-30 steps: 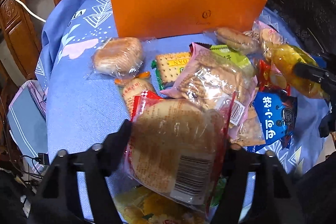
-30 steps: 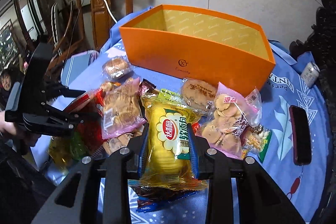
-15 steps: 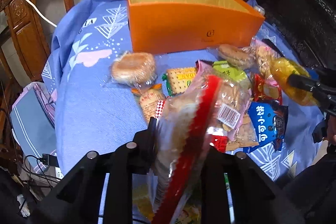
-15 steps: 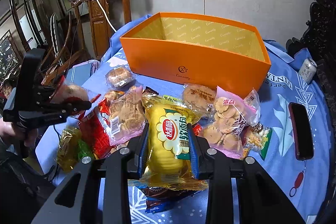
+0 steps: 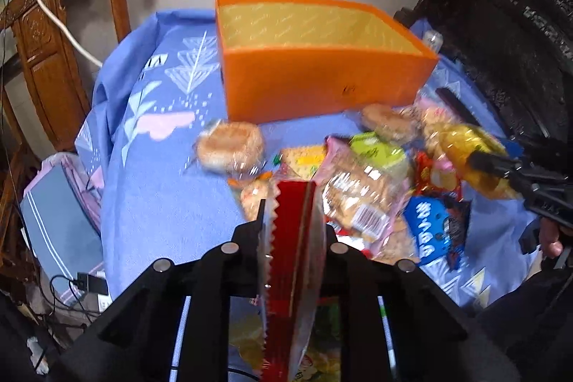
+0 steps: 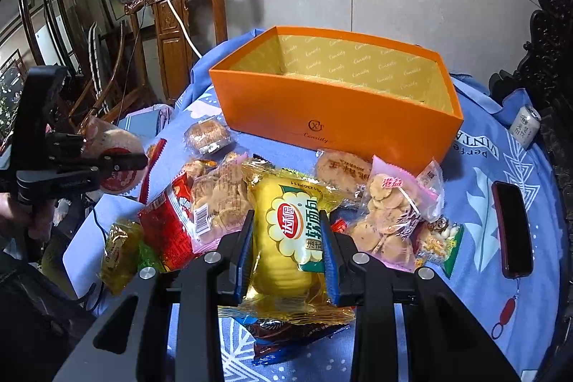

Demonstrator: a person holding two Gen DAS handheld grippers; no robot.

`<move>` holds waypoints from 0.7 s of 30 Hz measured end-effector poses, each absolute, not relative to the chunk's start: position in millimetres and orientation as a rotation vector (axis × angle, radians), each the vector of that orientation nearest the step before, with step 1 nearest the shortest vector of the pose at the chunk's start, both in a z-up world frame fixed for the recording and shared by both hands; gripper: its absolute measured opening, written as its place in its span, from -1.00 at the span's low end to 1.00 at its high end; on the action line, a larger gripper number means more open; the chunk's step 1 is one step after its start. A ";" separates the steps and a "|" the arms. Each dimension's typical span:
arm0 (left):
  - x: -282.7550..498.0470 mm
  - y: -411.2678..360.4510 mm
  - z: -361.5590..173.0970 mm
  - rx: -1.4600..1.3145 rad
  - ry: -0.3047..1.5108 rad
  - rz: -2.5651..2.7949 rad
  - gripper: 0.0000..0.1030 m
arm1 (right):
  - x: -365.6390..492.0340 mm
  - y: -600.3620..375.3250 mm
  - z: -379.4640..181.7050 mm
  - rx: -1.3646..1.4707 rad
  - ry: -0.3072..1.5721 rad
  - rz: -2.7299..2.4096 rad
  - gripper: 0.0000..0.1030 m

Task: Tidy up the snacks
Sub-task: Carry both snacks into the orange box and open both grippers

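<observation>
1. Left wrist view: left gripper (image 5: 292,238) is clamped on a red-edged clear packet (image 5: 292,260), which sits edge-on between the jaws and clear of the cloth.
2. Same view: orange box (image 5: 322,85) stands open at the far side of the blue tablecloth (image 5: 161,196). Nothing visible inside from this angle.
3. Between box and gripper: a wrapped round cake (image 5: 231,145), a pink-edged biscuit bag (image 5: 361,188) and a blue packet (image 5: 433,231), all loose on the cloth. Picture is slightly blurred.
4. Right edge of the same view: right gripper (image 5: 501,167) with a yellow bag in it.
5. Right wrist view: right gripper (image 6: 286,238) grips the yellow bread bag (image 6: 290,238) by its sides; both blue pads press on it. The bag sits over the pile, just short of the box.
6. Orange box (image 6: 333,117) is empty as far as its floor shows.
7. Left of frame: left gripper (image 6: 136,163), held by a hand (image 6: 21,210), pinches the round cake packet (image 6: 114,160) off the table's edge, well apart from the box.
8. Right side of cloth: dark phone (image 6: 512,228) lying flat and a small can (image 6: 524,124) near the far edge.
</observation>
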State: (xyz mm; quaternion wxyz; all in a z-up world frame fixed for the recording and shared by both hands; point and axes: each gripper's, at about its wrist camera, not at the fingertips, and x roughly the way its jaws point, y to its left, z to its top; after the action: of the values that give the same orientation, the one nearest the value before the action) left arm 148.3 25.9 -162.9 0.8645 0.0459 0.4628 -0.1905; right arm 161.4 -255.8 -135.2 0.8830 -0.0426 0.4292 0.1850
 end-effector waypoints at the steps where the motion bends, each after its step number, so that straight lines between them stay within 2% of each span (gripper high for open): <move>1: 149.2 25.0 -155.8 0.093 0.955 -0.406 -0.70 | 162.6 -257.2 -130.7 -0.089 0.883 0.381 -0.36; 9: 201.4 -4.2 -79.4 0.044 0.800 -0.484 -0.70 | 202.4 -276.6 -79.4 -0.056 0.740 0.321 -0.36; 13: 251.6 -31.7 -65.0 0.053 0.768 -0.470 -0.70 | 246.0 -289.3 -65.6 -0.011 0.697 0.275 -0.36; 18: 311.2 -60.5 -71.3 0.078 0.804 -0.438 -0.70 | 304.3 -291.8 -61.3 0.012 0.674 0.220 -0.35; 19: 324.7 -67.4 -75.7 0.089 0.827 -0.432 -0.61 | 312.9 -291.7 -61.9 0.012 0.678 0.217 -0.35; 20: 331.1 -70.6 -78.8 0.096 0.836 -0.411 -0.01 | 324.9 -291.3 -64.7 0.014 0.693 0.209 -0.30; 21: 339.6 -73.6 -82.8 0.103 0.847 -0.369 0.43 | 331.8 -290.6 -66.9 0.015 0.708 0.207 0.07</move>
State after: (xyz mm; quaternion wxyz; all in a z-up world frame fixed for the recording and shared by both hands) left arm 339.6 -73.6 -82.8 0.8940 0.0497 0.4083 -0.1780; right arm 331.8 -290.6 -66.9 0.9328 0.0073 0.3458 0.1012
